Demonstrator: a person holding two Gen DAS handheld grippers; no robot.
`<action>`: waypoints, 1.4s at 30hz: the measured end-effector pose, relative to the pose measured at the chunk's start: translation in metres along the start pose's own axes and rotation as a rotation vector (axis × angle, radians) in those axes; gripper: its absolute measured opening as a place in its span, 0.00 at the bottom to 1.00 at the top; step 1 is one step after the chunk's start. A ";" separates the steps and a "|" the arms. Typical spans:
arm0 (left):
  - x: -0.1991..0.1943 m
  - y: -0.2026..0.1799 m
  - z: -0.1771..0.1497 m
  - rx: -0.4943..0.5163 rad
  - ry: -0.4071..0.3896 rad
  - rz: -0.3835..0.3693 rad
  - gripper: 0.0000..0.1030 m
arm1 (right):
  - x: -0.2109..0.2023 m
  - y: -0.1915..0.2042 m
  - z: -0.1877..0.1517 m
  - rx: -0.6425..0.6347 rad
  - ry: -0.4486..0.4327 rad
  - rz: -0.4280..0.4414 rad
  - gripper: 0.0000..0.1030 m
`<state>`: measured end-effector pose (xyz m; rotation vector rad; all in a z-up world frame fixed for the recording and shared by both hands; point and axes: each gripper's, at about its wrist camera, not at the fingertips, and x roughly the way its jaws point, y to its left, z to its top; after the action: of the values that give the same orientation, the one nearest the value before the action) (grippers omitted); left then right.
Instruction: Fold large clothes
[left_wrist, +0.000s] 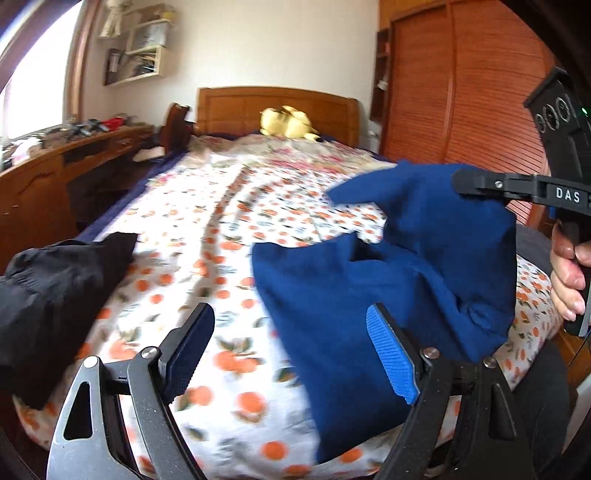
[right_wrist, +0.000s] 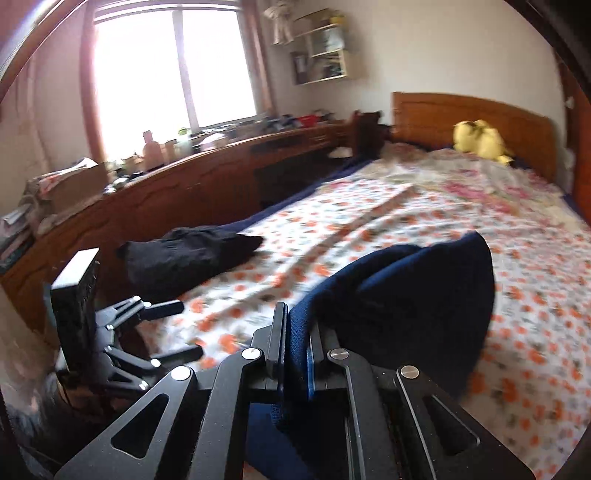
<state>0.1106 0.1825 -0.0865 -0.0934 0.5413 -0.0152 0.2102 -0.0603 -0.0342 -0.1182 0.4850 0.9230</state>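
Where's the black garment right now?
The black garment lies bunched at the bed's left edge in both views, beside the wooden desk, well apart from the blue garment.

Black linkage left tool (left_wrist: 291, 350) with silver screws, blue ribbed pad (left_wrist: 393, 354), right tool (right_wrist: 295, 347) marked "DAS"

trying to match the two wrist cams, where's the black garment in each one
Left wrist view: the black garment lies at the left edge, on the near left side of the bed.
Right wrist view: the black garment sits left of centre, at the bed's edge beside the wooden desk.
Shared landmark: the yellow plush toy by the headboard.
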 end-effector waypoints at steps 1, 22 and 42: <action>-0.003 0.006 -0.002 -0.008 -0.005 0.012 0.83 | 0.010 0.005 0.003 0.003 0.008 0.030 0.07; -0.011 0.030 -0.005 -0.058 -0.038 0.041 0.83 | 0.086 -0.005 0.022 -0.079 0.152 -0.012 0.34; 0.019 -0.032 -0.008 -0.039 0.072 -0.147 0.42 | 0.059 -0.071 -0.040 0.076 0.227 -0.116 0.34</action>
<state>0.1231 0.1490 -0.1005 -0.1708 0.6062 -0.1521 0.2824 -0.0718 -0.1037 -0.1819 0.7158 0.7803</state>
